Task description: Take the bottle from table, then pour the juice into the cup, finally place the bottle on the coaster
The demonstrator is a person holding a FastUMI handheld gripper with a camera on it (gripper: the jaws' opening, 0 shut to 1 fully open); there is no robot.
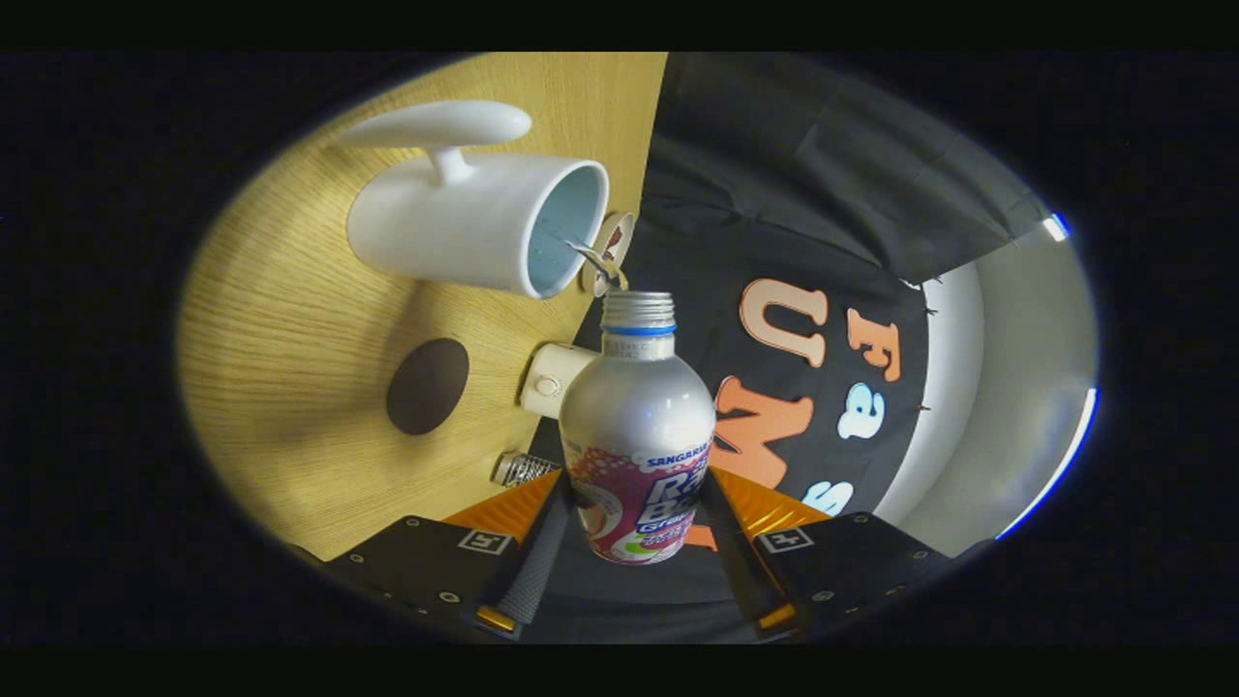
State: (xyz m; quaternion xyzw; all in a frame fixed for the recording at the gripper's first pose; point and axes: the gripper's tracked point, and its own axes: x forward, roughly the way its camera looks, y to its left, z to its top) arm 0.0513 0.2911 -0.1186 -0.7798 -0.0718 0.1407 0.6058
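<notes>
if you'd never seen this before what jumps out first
The silver bottle clamped between the gripper fingers, tipped so its open neck points at the cup. Just beyond the neck, the white cup with a big handle stands on the wooden table, a thin stream reaching its mouth. Beside the cup lies the dark round coaster.

Mounted on the gripper (pixel 634 528), looking forward along the jaws — rolled sideways, so the desk (pixel 290 319) stands like a wall beside them. Very near the bottle (pixel 636 426) between the jaws; cup (pixel 474 227) just beyond.
</notes>
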